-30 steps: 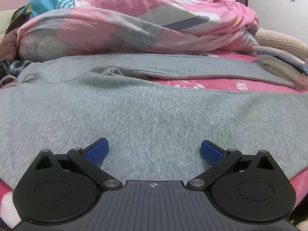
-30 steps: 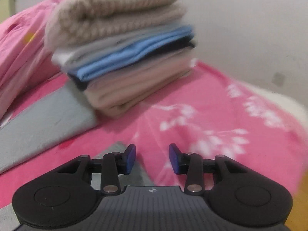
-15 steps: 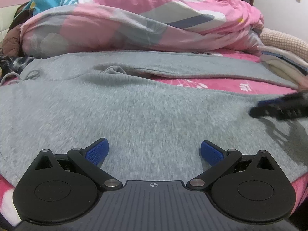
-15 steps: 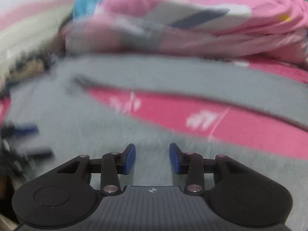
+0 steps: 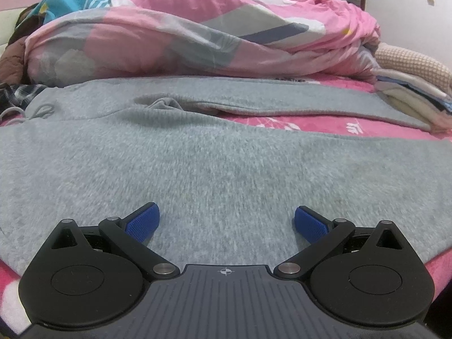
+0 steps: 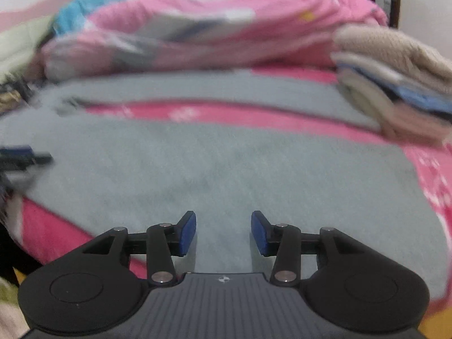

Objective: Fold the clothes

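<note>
A grey fleece garment [image 5: 226, 163] with a soft, nappy pile lies spread flat across the bed [image 5: 305, 124], whose cover is a hot-pink plush printed with white sprigs. Beyond the garment's broad body a long grey panel, a sleeve or leg (I cannot tell which), runs sideways, with a strip of pink cover showing between it and the body; a pale drawcord [image 5: 17, 111] curls beside the garment's far left corner. Behind the garment a crumpled quilt [image 5: 197, 31] in pink, grey and white patches with a teal end is heaped against a pale wall [image 5: 418, 22], and a brown wooden door or frame shows beyond it. To the garment's far right sits a stack of folded clothes [image 6: 395, 84], topped by a beige waffle-textured knit over blue and cream layers. The left gripper [image 5: 226, 223] hovers low over the garment's near edge with its ribbed blue fingers [image 5: 142, 221] spread wide, nothing between them. The right gripper [image 6: 223, 233], in a blurred view, has just been opening; its fingers [image 6: 188, 233] are parted and released over grey fleece.
</note>
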